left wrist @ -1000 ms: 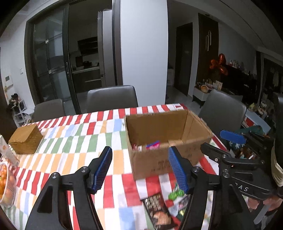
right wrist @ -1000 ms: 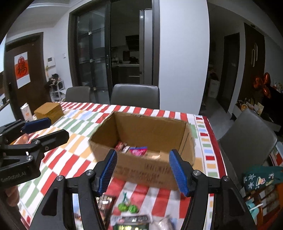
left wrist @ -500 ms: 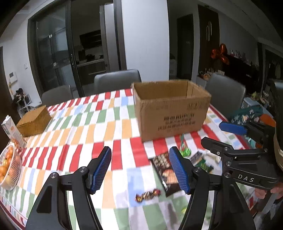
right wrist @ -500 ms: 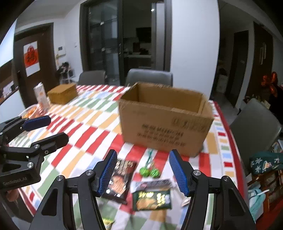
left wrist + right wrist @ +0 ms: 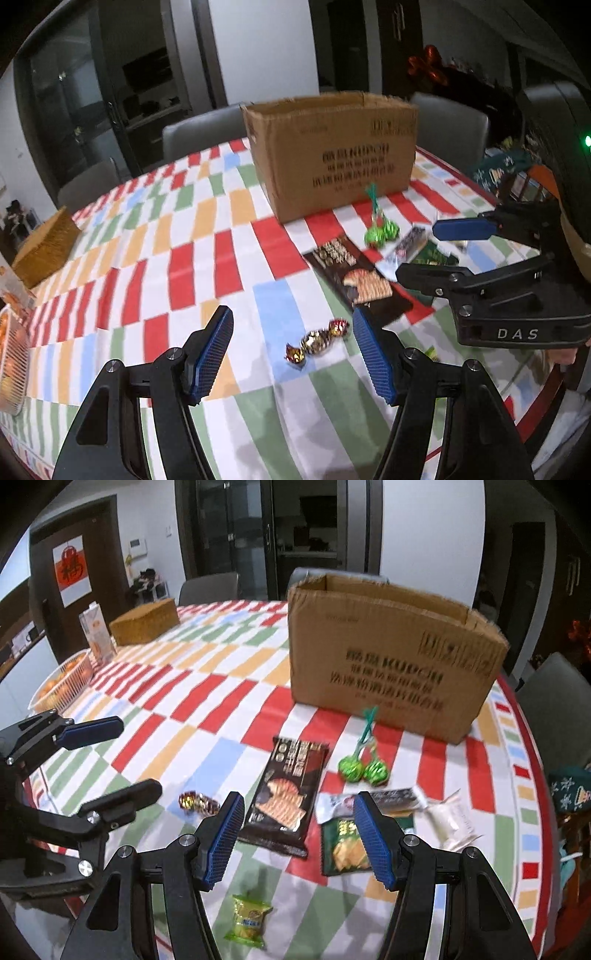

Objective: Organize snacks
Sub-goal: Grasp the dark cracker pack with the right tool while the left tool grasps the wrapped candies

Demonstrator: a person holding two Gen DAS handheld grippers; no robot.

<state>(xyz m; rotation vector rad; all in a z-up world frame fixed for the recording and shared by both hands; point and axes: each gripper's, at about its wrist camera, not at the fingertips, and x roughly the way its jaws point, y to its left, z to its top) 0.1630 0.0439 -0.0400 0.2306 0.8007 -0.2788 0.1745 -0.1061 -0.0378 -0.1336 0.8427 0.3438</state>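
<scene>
An open cardboard box (image 5: pixel 332 155) (image 5: pixel 391 650) stands on the checked tablecloth. In front of it lie loose snacks: a dark biscuit packet (image 5: pixel 284 794) (image 5: pixel 354 273), two green wrapped lollipops (image 5: pixel 364 766) (image 5: pixel 380 229), a green chip packet (image 5: pixel 343 845), a silver-black wrapper (image 5: pixel 391 799), a white sachet (image 5: pixel 452 819), a small yellow-green packet (image 5: pixel 247 917) and a gold-red candy (image 5: pixel 317 341) (image 5: pixel 195 801). My left gripper (image 5: pixel 293 358) is open, low over the gold-red candy. My right gripper (image 5: pixel 299 840) is open and empty above the biscuit and chip packets.
A wicker box (image 5: pixel 146 622) (image 5: pixel 46 247), a carton (image 5: pixel 98 633) and a white basket of oranges (image 5: pixel 64 681) stand at the table's left side. Grey chairs (image 5: pixel 554 709) ring the table. The right gripper also shows in the left wrist view (image 5: pixel 447 251).
Both grippers have dropped from above the box and pulled back, to low over the loose snacks in front of it. Both stayed open.
</scene>
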